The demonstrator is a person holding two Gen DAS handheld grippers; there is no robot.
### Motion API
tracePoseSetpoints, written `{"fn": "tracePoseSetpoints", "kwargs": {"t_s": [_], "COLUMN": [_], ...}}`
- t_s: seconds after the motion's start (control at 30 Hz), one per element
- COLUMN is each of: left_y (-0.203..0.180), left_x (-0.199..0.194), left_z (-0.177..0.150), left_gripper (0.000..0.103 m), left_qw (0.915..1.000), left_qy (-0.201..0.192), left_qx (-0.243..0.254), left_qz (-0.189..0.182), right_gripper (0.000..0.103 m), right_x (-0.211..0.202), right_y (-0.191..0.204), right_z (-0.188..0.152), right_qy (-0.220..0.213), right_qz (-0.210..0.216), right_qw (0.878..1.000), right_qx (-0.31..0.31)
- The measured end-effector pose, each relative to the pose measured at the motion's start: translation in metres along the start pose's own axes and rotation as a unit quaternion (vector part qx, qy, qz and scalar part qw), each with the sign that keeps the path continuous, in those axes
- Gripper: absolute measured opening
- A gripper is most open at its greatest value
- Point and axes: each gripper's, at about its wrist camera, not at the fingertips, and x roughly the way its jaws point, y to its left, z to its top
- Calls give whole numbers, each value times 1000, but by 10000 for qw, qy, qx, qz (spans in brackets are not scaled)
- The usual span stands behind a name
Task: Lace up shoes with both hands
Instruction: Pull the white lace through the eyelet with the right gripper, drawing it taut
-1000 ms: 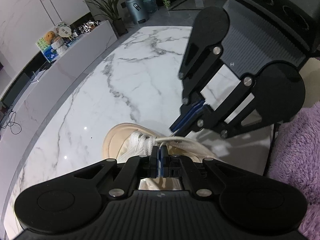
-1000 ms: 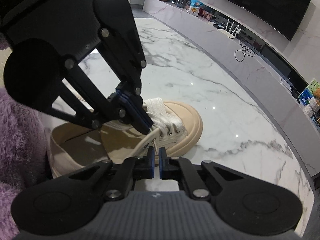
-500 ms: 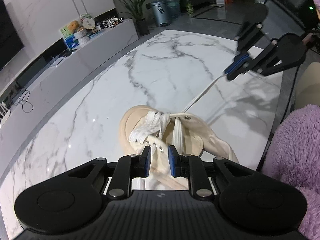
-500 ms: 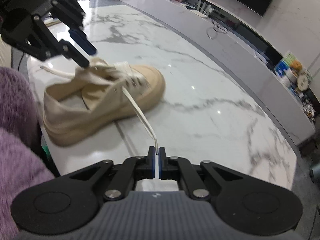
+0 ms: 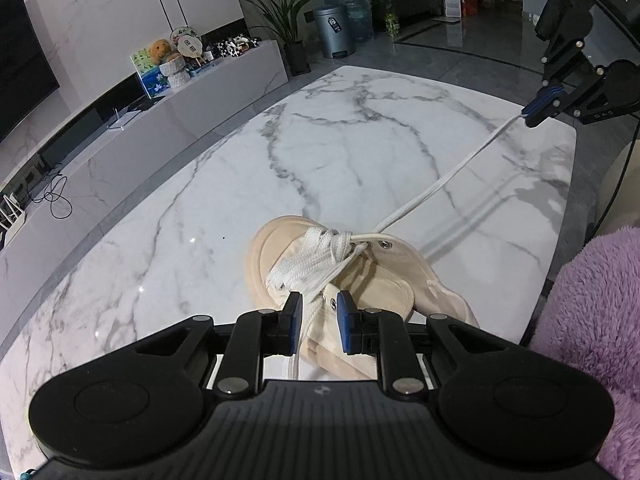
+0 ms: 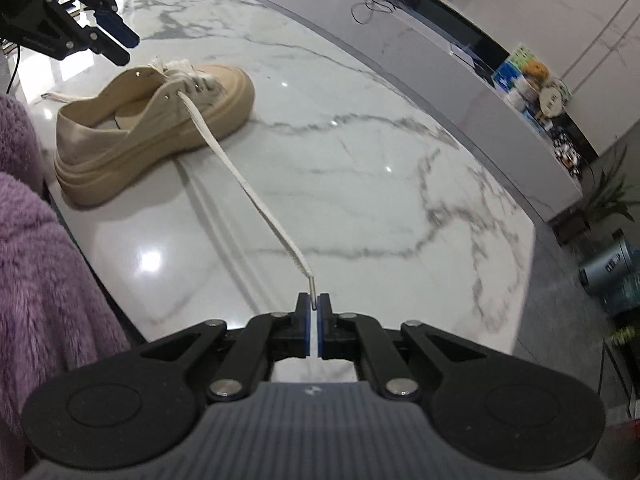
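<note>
Since half a second ago, the right gripper is pulled further away from the beige sneaker, and the white shoelace is now stretching longer between them. The jaws of this gripper are pressed together on the lace tip, which is standing up between the blue pads. The lace is running in a straight, tight line from an eyelet on the side of the sneaker to the gripper, above the white marble table.

The left gripper is also a little higher and more open than before. Its two blue pads are standing clearly apart and are gripping nothing. The other end of the lace is hanging loosely down between them, and I cannot tell if it is touching a pad.

The sneaker is standing upright on the near part of the table, just beyond the left gripper, with its toe pointing to the far side. The lower eyelets are already laced; one metal eyelet near the top is showing free. A fluffy purple sleeve is at the right edge in the left wrist view.
</note>
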Motion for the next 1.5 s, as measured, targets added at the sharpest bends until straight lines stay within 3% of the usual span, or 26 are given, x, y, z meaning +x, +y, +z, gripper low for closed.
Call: {"fn": "tracePoseSetpoints", "kwargs": {"t_s": [0.17, 0.53, 0.7, 0.97, 1.07, 1.3, 1.43, 1.5], "left_y": [-2, -1, 30, 56, 64, 68, 62, 61], "left_x": [0, 5, 9, 1, -2, 17, 30, 31], "left_z": [0, -7, -20, -39, -47, -55, -54, -55], "left_gripper": [31, 42, 41, 37, 36, 28, 6, 0], "left_qw": [10000, 9998, 9947, 9857, 9837, 9817, 9839, 9848], "left_qy": [-59, -97, -62, -241, -264, 45, 233, 261], "left_qx": [27, -158, -916, -1432, -1594, -1673, -1622, -1607], "left_qz": [-24, -80, -467, -850, -784, -909, -721, -602], "right_gripper": [3, 3, 3, 3, 3, 3, 3, 3], "right_x": [-7, -8, -8, -5, -4, -2, -1, -2], "right_y": [-2, 8, 15, 21, 25, 28, 30, 30], "right_z": [-6, 11, 15, 20, 22, 25, 27, 27], "right_qy": [136, -32, -67, -114, -125, -178, -210, -207], "right_qz": [-153, -105, -60, 6, 17, 31, 10, -12], "right_qw": [9998, 9999, 9999, 9999, 9998, 9997, 9997, 9997], "right_qx": [49, -2, -63, -97, -142, -135, -110, -126]}}
